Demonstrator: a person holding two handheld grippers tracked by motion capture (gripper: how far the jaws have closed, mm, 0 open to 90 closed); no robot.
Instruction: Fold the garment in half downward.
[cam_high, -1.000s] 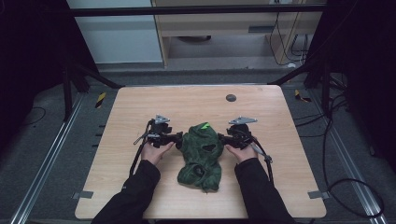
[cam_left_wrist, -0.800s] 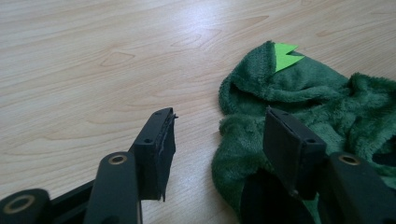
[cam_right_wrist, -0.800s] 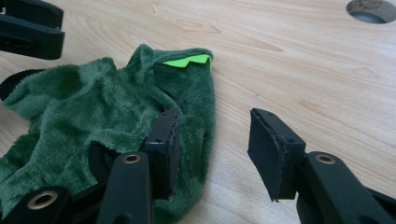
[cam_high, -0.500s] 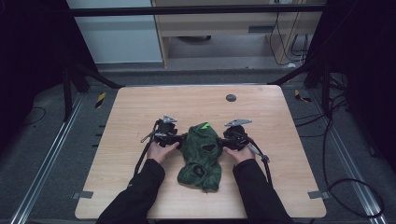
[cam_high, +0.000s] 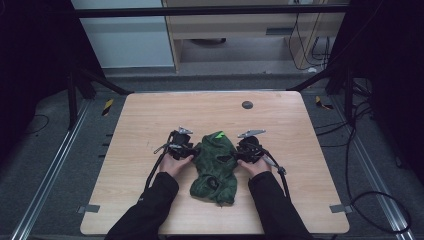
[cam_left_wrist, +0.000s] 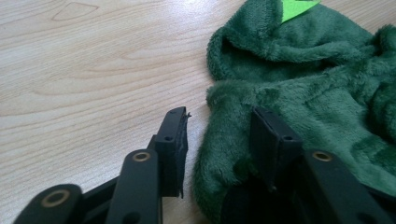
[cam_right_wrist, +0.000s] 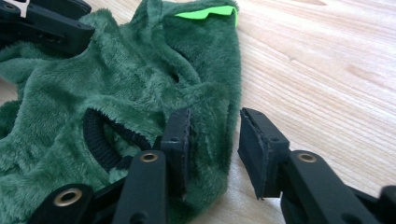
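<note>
A person wears long black sleeves (cam_high: 150, 207) that reach the wrists. Each hand carries black tongs: the left tongs (cam_high: 189, 150) and the right tongs (cam_high: 239, 152). A grey three-cornered plate (cam_high: 251, 133) sits on top of each. A dark cable (cam_high: 277, 170) trails from each. Close up, the jaws are flat black blocks with small screw holes, on arms with brass-ringed pivots (cam_left_wrist: 141, 156).

Green fleece garment (cam_left_wrist: 317, 107) overruns the frame's right edge.
</note>
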